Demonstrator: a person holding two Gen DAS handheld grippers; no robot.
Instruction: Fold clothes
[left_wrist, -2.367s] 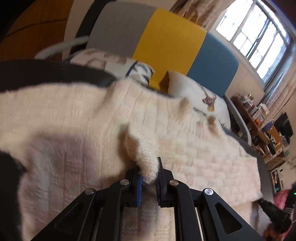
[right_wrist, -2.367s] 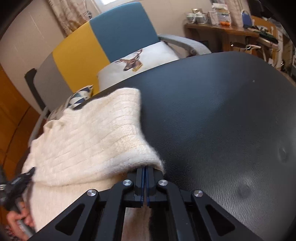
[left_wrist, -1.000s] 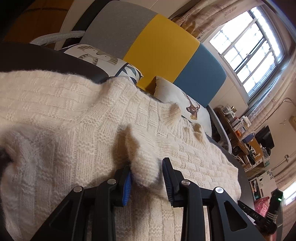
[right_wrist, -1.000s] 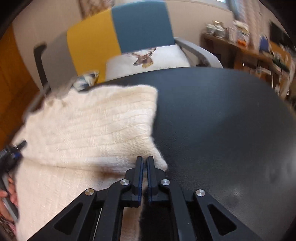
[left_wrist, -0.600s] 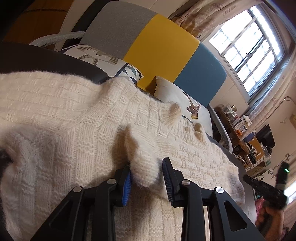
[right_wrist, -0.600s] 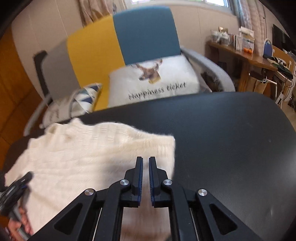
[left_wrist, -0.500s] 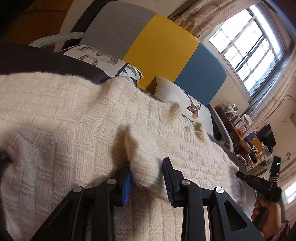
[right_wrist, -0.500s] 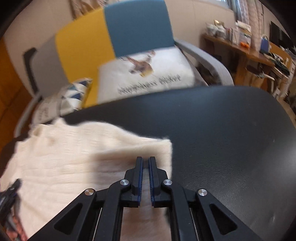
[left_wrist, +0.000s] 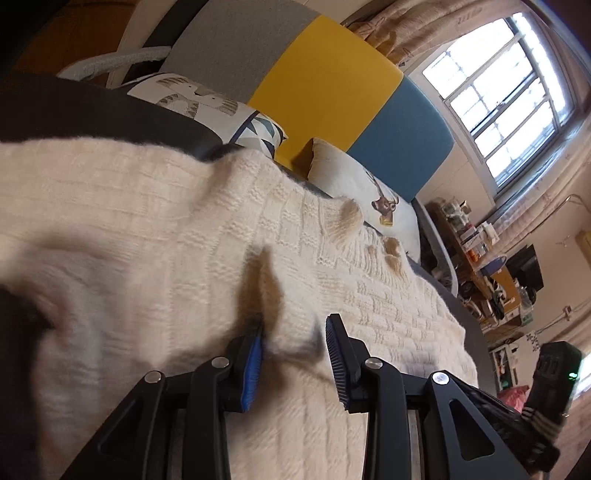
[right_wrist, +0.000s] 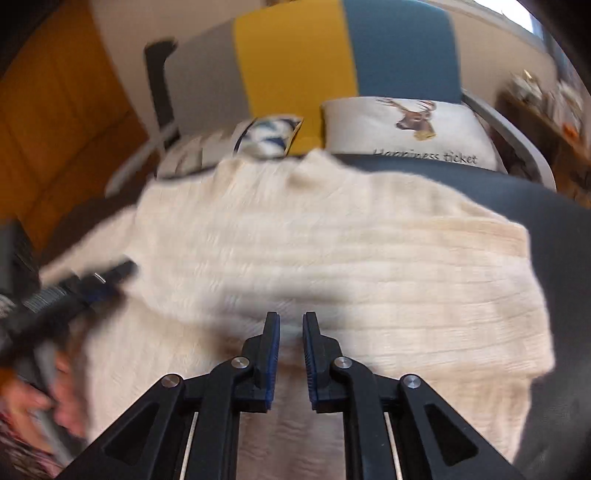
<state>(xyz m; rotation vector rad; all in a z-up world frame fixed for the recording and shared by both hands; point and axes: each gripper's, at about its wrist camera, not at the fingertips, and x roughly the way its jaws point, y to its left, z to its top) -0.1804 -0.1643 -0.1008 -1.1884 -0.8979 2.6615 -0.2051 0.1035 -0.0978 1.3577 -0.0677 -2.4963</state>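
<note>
Fingers: left pair (left_wrist: 293, 341) opening around a raised pinch of cream sweater (left_wrist: 369, 295), right pair (right_wrist: 291, 347) opening empty above it on the dark surface (right_wrist: 561, 206); withdraw clear before regrasping.

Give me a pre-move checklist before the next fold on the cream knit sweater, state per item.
1. Left gripper off the cream knit sweater: not ok, jaws opening, a pinch of knit stands between them.
2. Right gripper free: ok, jaws opening, nothing between them, sweater lies beneath.
3. Sweater on the black table: ok, right edge on the table; near edge cannot tell.
4. Fold lies flat: not ok, raised ridge at the left gripper.
5. Grippers apart: ok.
6. Sharp view: not ok, right wrist view blurred.
</note>
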